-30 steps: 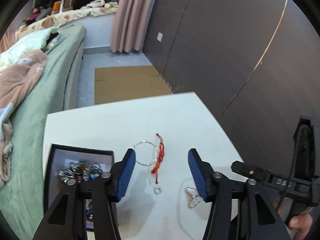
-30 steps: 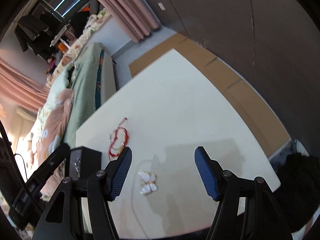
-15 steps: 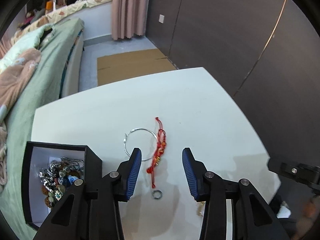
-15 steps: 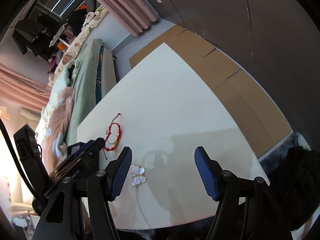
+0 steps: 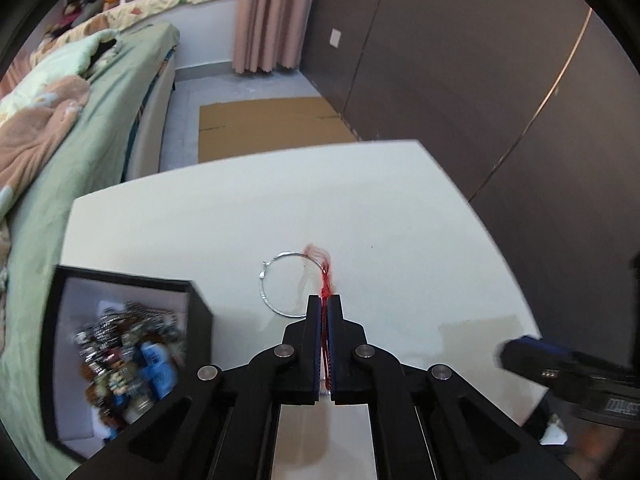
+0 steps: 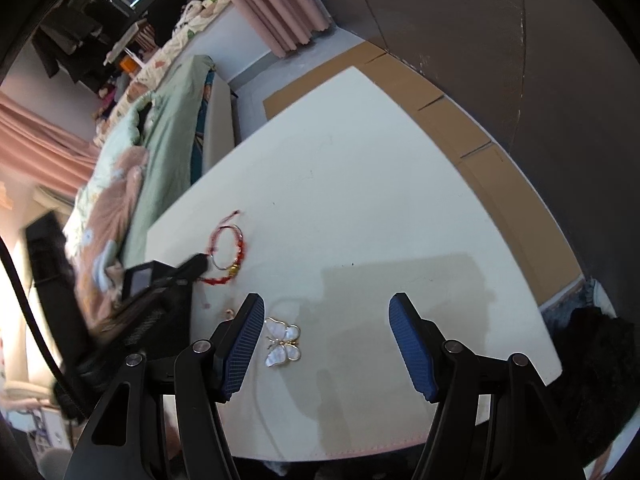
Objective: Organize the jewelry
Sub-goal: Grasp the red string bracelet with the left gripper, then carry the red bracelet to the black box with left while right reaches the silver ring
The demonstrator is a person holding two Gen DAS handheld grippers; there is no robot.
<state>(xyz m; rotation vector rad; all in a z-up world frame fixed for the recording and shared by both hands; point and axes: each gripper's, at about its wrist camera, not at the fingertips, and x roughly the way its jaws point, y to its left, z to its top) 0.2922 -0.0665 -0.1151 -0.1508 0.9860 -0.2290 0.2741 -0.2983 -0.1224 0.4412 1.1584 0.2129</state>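
Note:
On the white table (image 5: pixel 360 200) lies a red cord bracelet (image 5: pixel 326 276) across a thin silver hoop (image 5: pixel 265 286). My left gripper (image 5: pixel 324 300) has its jaws closing tight, and the blue pads pinch the red cord between them. In the right wrist view the left gripper (image 6: pixel 192 268) meets the red bracelet (image 6: pixel 237 246) and hoop (image 6: pixel 224 264). My right gripper (image 6: pixel 327 310) hangs open above the table with nothing between its fingers. A white butterfly brooch (image 6: pixel 282 344) lies just inside its left finger (image 6: pixel 240 346).
A black box (image 5: pixel 120 277) with a white lining and several pieces of jewellery stands at the table's left. A small ring (image 6: pixel 229 312) lies near the brooch. A bed with green bedding (image 5: pixel 80 128) runs along the left. Dark wall panels and floor cardboard (image 5: pixel 272 124) lie beyond the table.
My left gripper came down over the red bracelet and its jaws went from wide open to shut on the cord. The right gripper stayed open and shifted slightly toward the butterfly brooch.

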